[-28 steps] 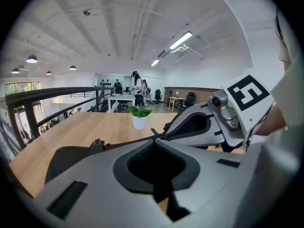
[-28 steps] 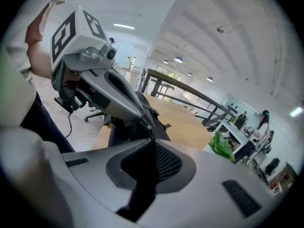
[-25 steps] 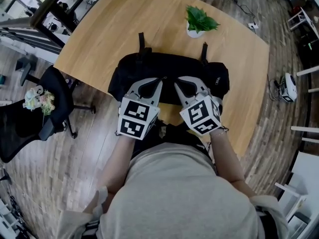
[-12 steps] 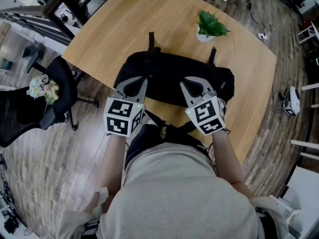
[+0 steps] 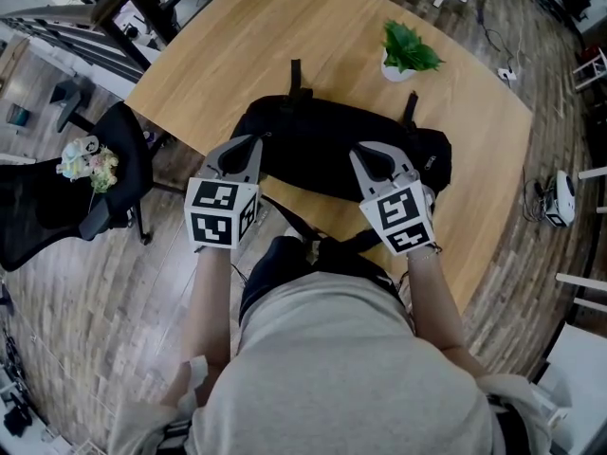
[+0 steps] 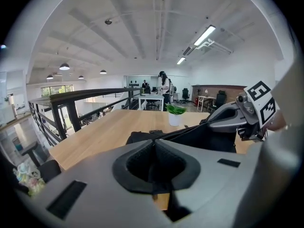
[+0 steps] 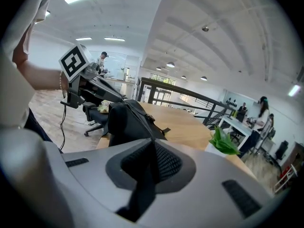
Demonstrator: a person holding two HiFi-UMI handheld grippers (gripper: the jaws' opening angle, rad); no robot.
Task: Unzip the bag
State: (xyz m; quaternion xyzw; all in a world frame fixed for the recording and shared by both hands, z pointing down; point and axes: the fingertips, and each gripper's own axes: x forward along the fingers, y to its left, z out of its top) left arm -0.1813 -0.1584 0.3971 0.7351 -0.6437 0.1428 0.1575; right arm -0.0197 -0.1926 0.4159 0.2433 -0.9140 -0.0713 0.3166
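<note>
2 clenched on bag (image 5: 322, 140) at table (image 5: 247, 45) near edge: l gripper (image 5: 246, 144), r gripper (image 5: 368, 153).

Bag (image 5: 322, 145): black woven cloth, matt; its straps were flat webbing.
Table (image 5: 285, 27): pale wood, smooth, with a low sheen and fine grain.
Left gripper (image 5: 250, 141) and right gripper (image 5: 364, 151): shells were grey plastic, matt and smooth; pads (image 7: 167, 163) were black, rubbery-looking and finely ribbed.
Marker cube (image 5: 222, 213): faces were matt white with black print.
Pot (image 5: 391, 67): white, smooth.
Leaves (image 5: 410, 48): green, slightly glossy.
Floor (image 5: 85, 320): grey-brown wood planks, visibly grained.
Shirt (image 5: 332, 368): grey cloth, matt.
Railing (image 6: 71, 99): looked like dark metal.
</note>
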